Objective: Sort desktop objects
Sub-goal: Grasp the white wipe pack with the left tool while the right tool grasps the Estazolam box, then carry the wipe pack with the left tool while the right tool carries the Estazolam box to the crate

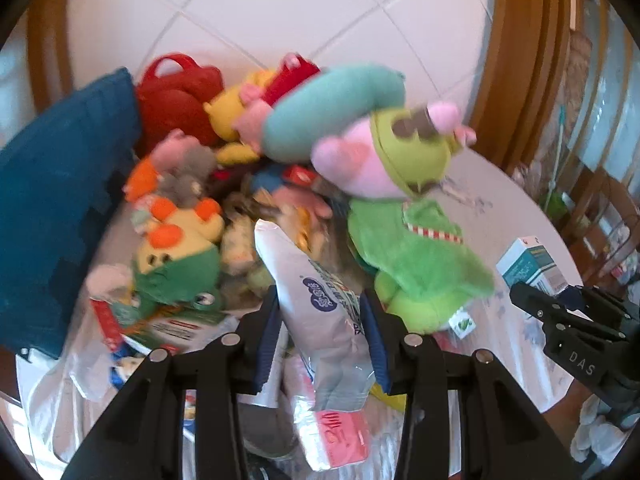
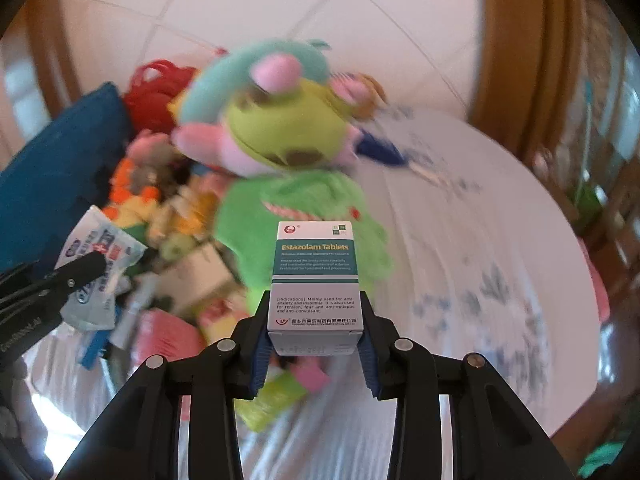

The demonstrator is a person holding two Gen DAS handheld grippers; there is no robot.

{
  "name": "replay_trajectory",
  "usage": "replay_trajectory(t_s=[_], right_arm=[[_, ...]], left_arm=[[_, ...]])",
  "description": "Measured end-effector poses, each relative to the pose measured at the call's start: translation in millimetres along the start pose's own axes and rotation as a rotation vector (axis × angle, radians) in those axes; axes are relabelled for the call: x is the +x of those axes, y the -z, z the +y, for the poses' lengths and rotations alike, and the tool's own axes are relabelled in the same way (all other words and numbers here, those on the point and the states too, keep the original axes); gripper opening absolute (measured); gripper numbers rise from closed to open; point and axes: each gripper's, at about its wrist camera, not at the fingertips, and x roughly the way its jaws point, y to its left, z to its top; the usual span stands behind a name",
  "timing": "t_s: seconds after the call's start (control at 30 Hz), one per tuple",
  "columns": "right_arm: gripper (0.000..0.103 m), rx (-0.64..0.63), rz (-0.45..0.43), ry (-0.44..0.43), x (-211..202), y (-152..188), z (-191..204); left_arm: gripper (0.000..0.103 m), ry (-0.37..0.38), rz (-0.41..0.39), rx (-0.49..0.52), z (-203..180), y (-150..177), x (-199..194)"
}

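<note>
1. Sorting is barely under way, judging by the table: two items are off the heap and in the grippers, and nearly everything else lies mixed together.

2. Left gripper (image 1: pixel 322 340) pinches a white packet (image 1: pixel 320 300) between its blue pads, low centre of the left wrist view. The packet's lower end hangs crumpled below the pads.

3. Right gripper (image 2: pixel 316 340) is pressed onto a tablet box (image 2: pixel 314 280), white and teal, low centre of its own view. From the left wrist view the same box shows at the right edge, held clear of the cloth.

4. Neither item has been set down in any sorted place; I see no tray or bin marked for them.

5. Left to sort, across the centre and left of both frames:
   - a green plush (image 1: pixel 416 264) beside the packet,
   - a pink and teal plush (image 1: pixel 360 136) on top of it,
   - a yellow and orange plush (image 1: pixel 176 240) at centre left,
   - a red bag (image 1: pixel 176 96) and a blue cushion (image 1: pixel 60 200) at upper left,
   - pink packs, cartons and wrappers heaped low in the frames.

6. White tablecloth (image 2: pixel 480 240) at the right lies mostly bare, a likely spot for sorted groups.
</note>
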Motion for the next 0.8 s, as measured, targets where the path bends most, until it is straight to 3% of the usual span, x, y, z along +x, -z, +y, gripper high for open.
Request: replay_trajectory(t_s=[0.2,0.53,0.8], right_arm=[[0.037,-0.122,-0.094,-0.09,-31,-31,52],[0.037,-0.304,-0.205,-0.261,-67,-56,154],[0.037,-0.365,-0.28,-0.357,-94,-62,250]], left_arm=[[0.039,-0.071,-0.102,-0.063,31,-11,-52],[0.039,-0.235,-0.218,-0.183,104,1,-131],[0.039,-0.305,-0.311,-0.193,176,-1,-187]])
